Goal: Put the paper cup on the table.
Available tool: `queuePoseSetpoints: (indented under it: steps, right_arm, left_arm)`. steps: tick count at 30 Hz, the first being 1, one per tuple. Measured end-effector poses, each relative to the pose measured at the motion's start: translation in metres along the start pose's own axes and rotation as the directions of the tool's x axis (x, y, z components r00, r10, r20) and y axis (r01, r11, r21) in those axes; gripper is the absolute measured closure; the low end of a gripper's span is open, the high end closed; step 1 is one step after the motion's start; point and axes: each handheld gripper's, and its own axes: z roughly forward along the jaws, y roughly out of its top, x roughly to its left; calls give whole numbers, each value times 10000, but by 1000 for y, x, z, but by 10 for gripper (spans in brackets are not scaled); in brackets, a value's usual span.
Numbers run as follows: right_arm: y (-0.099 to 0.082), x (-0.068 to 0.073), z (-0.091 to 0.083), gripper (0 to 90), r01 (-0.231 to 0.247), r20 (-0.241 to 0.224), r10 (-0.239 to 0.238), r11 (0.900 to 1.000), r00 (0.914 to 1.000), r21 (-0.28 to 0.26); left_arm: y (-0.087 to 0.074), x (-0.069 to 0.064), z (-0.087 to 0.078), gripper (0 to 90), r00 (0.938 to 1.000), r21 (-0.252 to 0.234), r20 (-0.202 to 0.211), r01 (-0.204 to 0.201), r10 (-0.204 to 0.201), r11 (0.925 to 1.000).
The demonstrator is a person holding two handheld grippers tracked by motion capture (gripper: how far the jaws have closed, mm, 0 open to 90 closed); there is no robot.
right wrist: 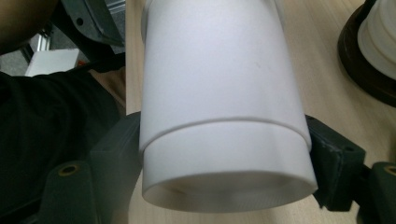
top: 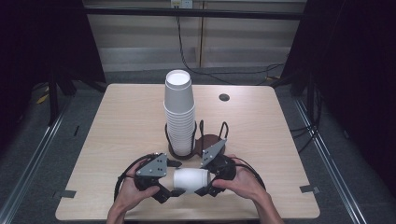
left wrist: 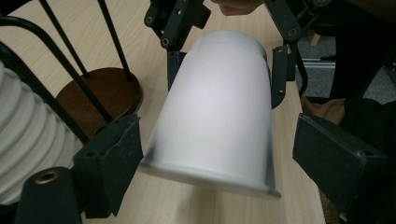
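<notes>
The paper cups, two nested, lie sideways above the table, in front of the wire rack and its tall cup stack. The right gripper pinches the inner cup's end. The left gripper has its jaws spread either side of the outer rim, its right pad clear. Unless that rim is clamped firmly, the pads may slip and the cups stay stuck, or the wall may crush

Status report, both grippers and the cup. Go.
Right gripper clamped on white cup, held sideways above the table. Left gripper astride its rim, grip unclear. Cup stack in rack just behind.
</notes>
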Motion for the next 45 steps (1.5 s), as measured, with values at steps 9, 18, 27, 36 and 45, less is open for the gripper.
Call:
queuePoseSetpoints:
  steps: [9, 18, 27, 36, 45]
  right_arm:
    - [-2, -4, -7, 228, -289, 321, 302, 9988, 9990, -388]
    - [3, -7, -11, 228, -448, 476, 503, 9929, 9976, -1103]
    - [3, -7, -8, 227, -652, 442, 760, 9761, 9961, -2075]
    - [-8, -5, -6, 227, -693, 509, 883, 9521, 9948, -2980]
    - [-14, -4, -2, 227, -755, 414, 956, 9352, 9946, -3461]
  left_arm:
    - [-16, 6, -19, 156, 9960, -979, -502, 691, -743, 9928]
    - [-27, 6, -26, 155, 9873, -1806, -914, 1119, -1300, 9772]
    - [-35, 5, -30, 155, 9792, -2219, -1175, 1365, -1655, 9655]
    - [-40, 4, -25, 155, 9746, -2430, -1211, 1548, -1883, 9576]
    - [-43, 2, -20, 155, 9722, -2409, -1240, 1645, -1985, 9565]
